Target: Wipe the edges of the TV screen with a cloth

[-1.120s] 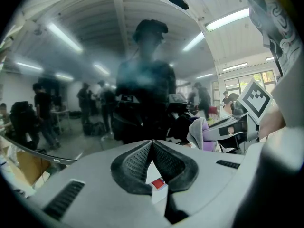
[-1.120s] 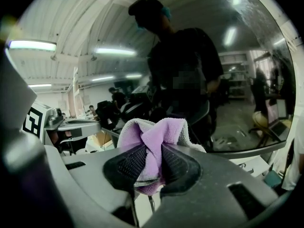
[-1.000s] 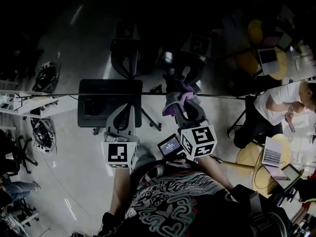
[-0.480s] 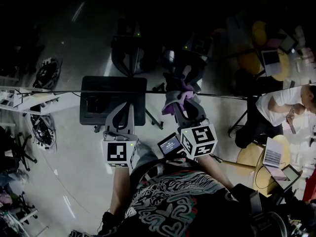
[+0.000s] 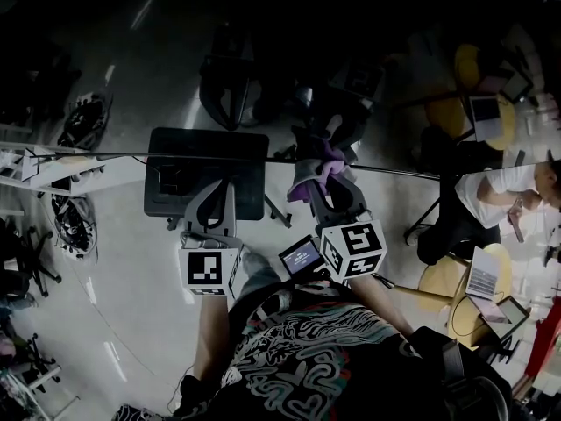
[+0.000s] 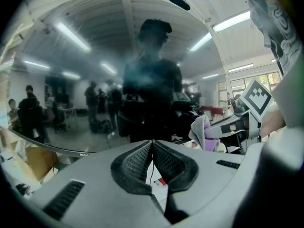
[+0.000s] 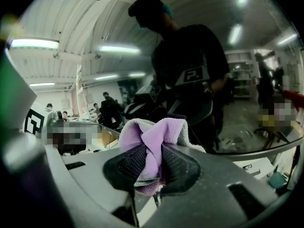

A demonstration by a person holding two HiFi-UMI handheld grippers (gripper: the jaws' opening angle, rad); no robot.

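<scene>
Purple fuzzy cloth (image 5: pixel 326 161) is pinched tight in the right tool (image 7: pixel 153 156), against the edge of the big dark shiny TV screen (image 5: pixel 263 60), mid frame. It has hardly slid this last second, so most wiping looks left. Left tool (image 6: pixel 152 150) is shut, holding nothing.

Open office, laptops (image 5: pixel 483 273), round tables (image 5: pixel 436 284)

Black T-shirt (image 5: pixel 298 362), pale swirl print. Grey left gripper (image 5: pixel 217 189), right gripper (image 5: pixel 319 185): black ribbed pads (image 6: pixel 135 163), black-white marker cubes (image 5: pixel 352 249).
</scene>
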